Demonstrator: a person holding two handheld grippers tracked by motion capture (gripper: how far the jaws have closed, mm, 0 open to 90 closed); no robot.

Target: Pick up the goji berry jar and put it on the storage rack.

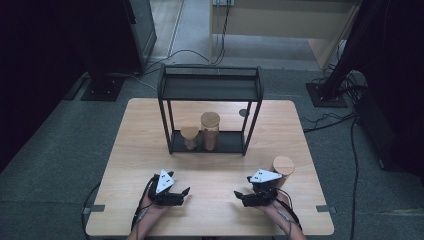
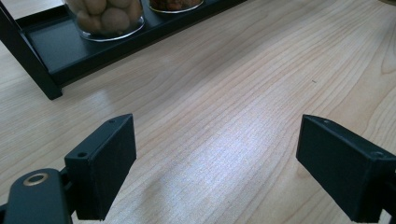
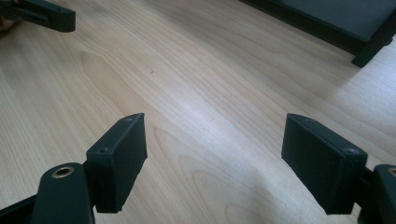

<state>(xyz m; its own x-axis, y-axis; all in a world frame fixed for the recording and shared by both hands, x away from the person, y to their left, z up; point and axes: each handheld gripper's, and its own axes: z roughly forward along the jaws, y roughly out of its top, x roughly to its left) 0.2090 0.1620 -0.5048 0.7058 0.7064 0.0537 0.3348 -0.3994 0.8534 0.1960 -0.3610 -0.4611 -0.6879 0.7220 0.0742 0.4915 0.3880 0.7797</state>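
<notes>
From above, I hold my left gripper (image 1: 186,191) and right gripper (image 1: 239,194) low over a pale wood-grain table (image 1: 135,150), both empty with jaws spread; a cork-lidded jar (image 1: 283,168) stands just beside my right gripper, and two more jars, a short jar (image 1: 190,136) and a tall jar (image 1: 210,130), sit on the bottom tier of a black metal shelf (image 1: 210,88) mid-table. My left gripper view shows its flat, matte black jaws wide apart over bare wood, with the shelf's base (image 2: 60,56) ahead carrying a clear glass jar of round pale nuts (image 2: 105,16). My right gripper view shows its own blocky jaws equally spread above the grain, the shelf foot (image 3: 369,51) at the upper right; no writing is readable anywhere.
</notes>
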